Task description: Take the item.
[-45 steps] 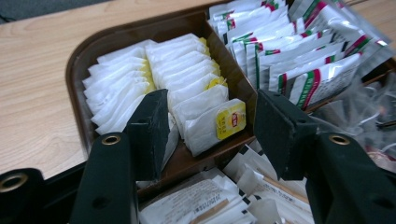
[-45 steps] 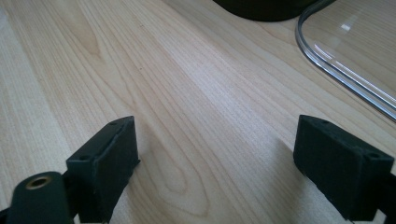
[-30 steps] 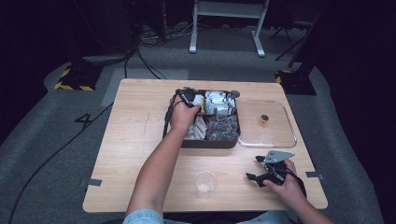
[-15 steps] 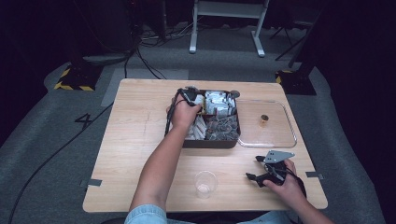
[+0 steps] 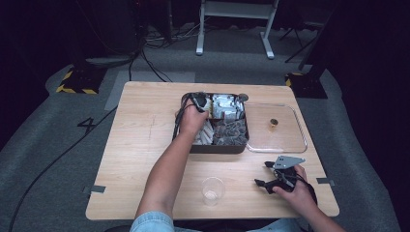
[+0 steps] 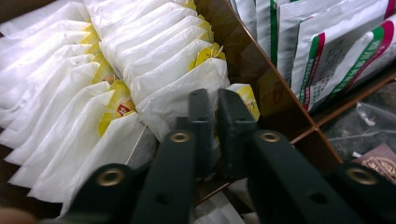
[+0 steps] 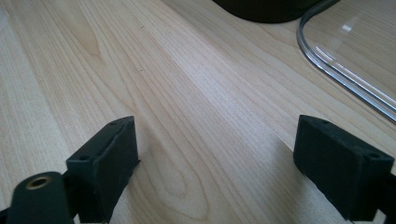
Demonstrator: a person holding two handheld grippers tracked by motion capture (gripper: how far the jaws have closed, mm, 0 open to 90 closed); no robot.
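Note:
A black compartment box (image 5: 215, 147) stands mid-table with white tea bags (image 6: 154, 60) carrying yellow tags packed in its left section. My left gripper (image 5: 199, 103) reaches down into that section. In the left gripper view its jaws stand almost together (image 6: 215, 100), pinching the edge of one tea bag (image 6: 187, 91) at the row's near end. My right gripper (image 5: 262, 174) rests near the table's front right, jaws spread wide over bare wood (image 7: 215, 140) with nothing between them.
Silver-green sachets (image 6: 327, 46) fill the box's back section, and dark packets (image 5: 231, 131) lie in front of them. A clear lid (image 5: 275, 137) with a small knob (image 5: 273, 123) lies right of the box. A clear plastic cup (image 5: 212, 190) stands near the front edge.

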